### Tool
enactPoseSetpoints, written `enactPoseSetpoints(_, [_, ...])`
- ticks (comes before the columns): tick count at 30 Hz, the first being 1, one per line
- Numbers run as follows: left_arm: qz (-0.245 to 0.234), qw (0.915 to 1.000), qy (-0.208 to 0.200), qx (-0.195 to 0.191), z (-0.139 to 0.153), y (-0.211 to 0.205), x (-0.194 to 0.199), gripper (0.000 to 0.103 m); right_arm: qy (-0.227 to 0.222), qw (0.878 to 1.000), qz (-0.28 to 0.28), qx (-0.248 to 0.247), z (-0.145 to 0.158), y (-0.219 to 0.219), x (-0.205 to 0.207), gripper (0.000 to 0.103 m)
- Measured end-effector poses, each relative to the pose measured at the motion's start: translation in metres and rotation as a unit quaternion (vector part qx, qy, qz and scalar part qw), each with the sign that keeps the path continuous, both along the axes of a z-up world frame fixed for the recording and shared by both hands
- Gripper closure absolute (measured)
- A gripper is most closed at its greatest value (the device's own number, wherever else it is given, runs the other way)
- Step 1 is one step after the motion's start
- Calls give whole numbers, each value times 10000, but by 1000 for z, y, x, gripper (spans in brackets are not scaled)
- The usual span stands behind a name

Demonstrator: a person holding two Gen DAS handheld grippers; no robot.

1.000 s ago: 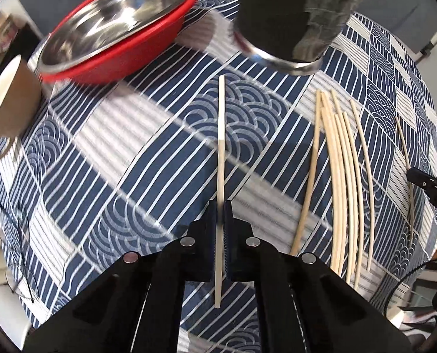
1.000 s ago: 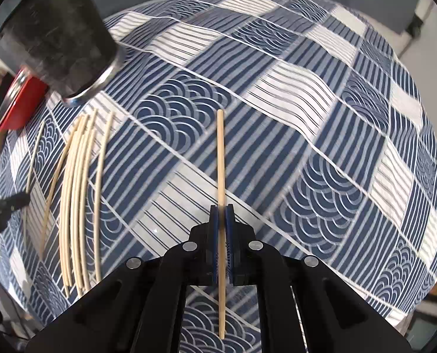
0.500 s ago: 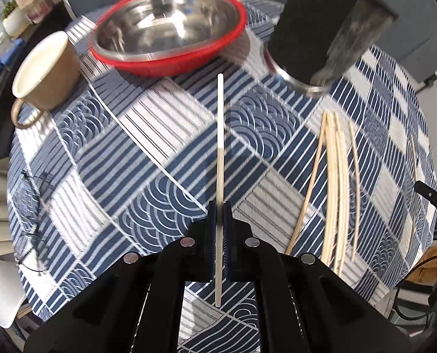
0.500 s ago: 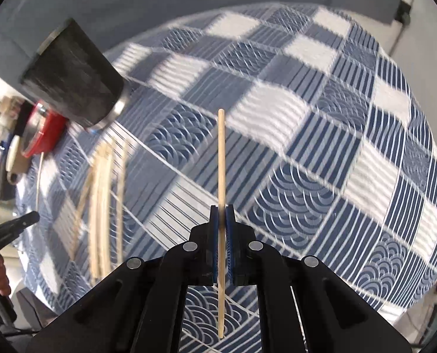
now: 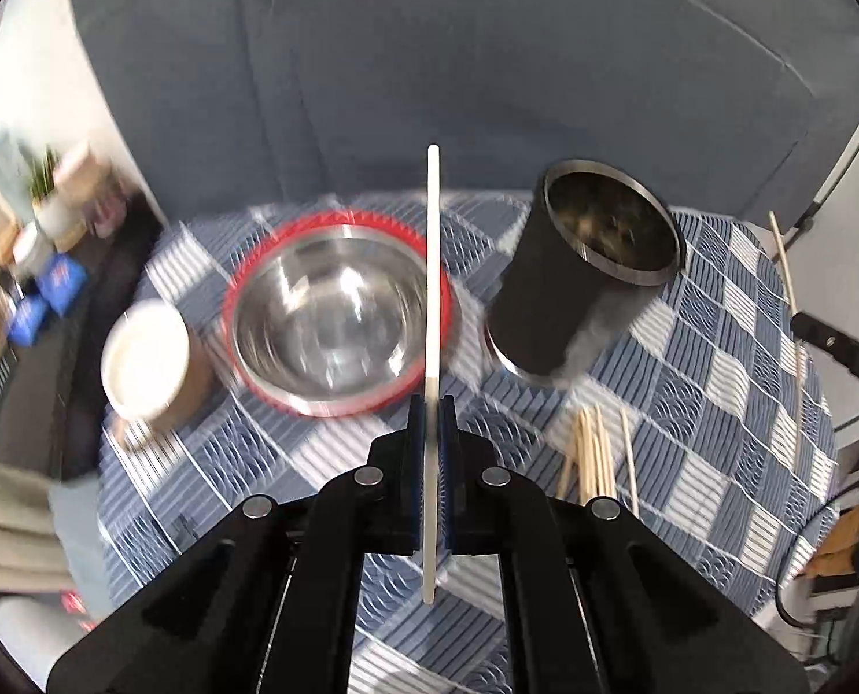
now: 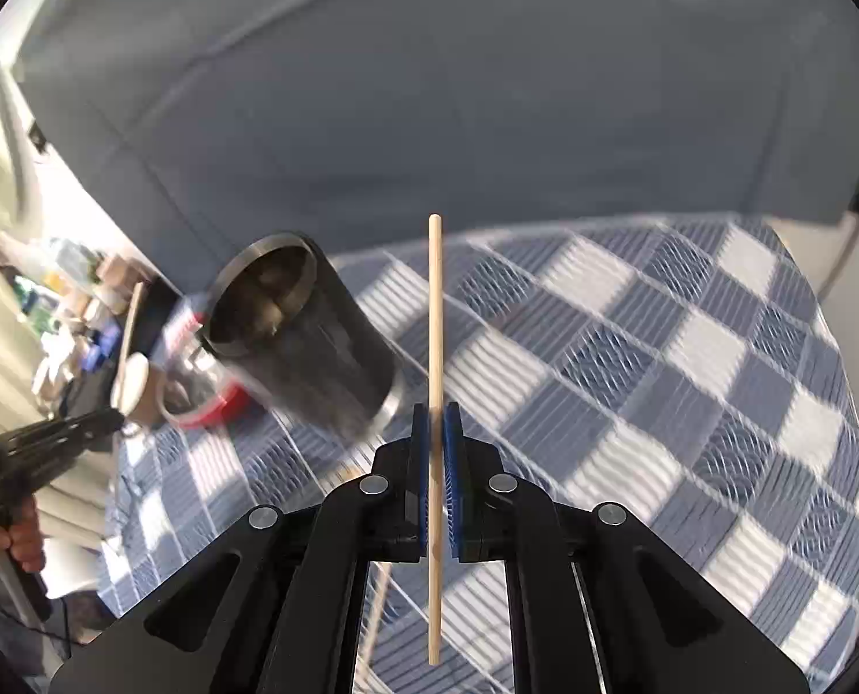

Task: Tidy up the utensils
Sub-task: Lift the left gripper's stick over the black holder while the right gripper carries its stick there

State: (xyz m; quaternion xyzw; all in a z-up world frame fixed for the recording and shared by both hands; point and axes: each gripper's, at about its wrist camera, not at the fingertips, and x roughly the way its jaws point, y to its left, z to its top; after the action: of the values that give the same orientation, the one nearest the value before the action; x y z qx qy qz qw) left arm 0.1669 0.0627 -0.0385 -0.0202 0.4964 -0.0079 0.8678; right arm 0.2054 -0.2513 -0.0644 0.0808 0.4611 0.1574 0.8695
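My left gripper (image 5: 431,405) is shut on a pale chopstick (image 5: 432,266) that sticks up past the fingertips, in the air above the checked tablecloth. Right of it stands the black cylindrical holder (image 5: 579,283) with its steel rim and open mouth. Several loose chopsticks (image 5: 594,451) lie on the cloth below the holder. My right gripper (image 6: 436,413) is shut on a wooden chopstick (image 6: 435,312), also lifted off the table, with the holder (image 6: 308,341) to its left. The other gripper (image 6: 59,434) shows at the left edge of the right wrist view, with its chopstick (image 6: 130,318).
A steel bowl in a red rim (image 5: 336,312) sits left of the holder, and a beige cup (image 5: 148,364) beside it. The blue-and-white checked tablecloth (image 6: 689,381) covers the round table. A grey sofa (image 6: 429,104) is behind it, cluttered shelves (image 5: 18,243) at left.
Both grippers have risen off the table and tilted up, each carrying its chopstick. The holder's open mouth and the sofa behind have come into view.
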Motion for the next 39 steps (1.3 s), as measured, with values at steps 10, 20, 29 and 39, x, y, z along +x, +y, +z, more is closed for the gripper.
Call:
enactPoseSetpoints(10, [-230,9966,-759,-203,51,-13,58,98,-714,9961,402,313,57,52,63,98])
enactPoseSetpoints(20, [-393,9819,-1471,-1130,45,-34,91,98,-1304,9870,705,622,63,91,91,98])
enactPoseSetpoints(29, [-266,9719,-1892,-1372,27,-41,101,98,-1614,9808,800,754,42,106,100,98])
enactPoseSetpoints(39, [-278,9704,-1943,-1409,-3,-45,99,98,-1759,9797,729,620,14,114,101,98])
